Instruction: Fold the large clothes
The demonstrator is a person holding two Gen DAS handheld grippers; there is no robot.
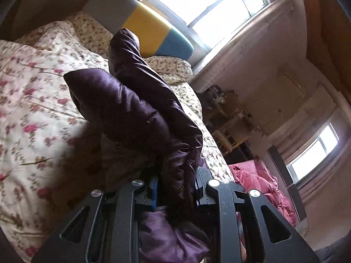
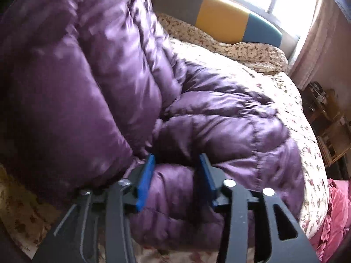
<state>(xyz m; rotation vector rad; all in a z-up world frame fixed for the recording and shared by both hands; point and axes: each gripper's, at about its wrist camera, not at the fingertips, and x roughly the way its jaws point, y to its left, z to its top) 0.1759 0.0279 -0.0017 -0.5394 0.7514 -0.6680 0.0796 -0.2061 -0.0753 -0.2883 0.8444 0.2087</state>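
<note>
Blue-padded fingers (image 1: 175, 188) of the left gripper clench a fold of the purple down jacket (image 2: 197, 114) above the floral bed (image 2: 307, 153). Right gripper (image 2: 175, 182) fingers straddle a baffle, seemingly released. Carry the flap across evenly, judging by the slippery bulk.

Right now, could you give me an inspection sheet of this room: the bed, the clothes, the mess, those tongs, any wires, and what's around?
Surface: bed with a floral quilt, rumpled.
Job's things: purple puffer jacket, bulky; one part lifted clear of the quilt, the rest lying on it.
Clutter: pink bedding heaped beside the bed.
Tongs: left tongs clamped on a bunched fold of the jacket; right tongs straddle a padded section, blue pads apart; whether they press, unclear.
Cables: nothing seen.
Surroundings: grey, yellow and blue headboard; bright window behind it; second window; wooden shelving, contents too blurred to name.
</note>
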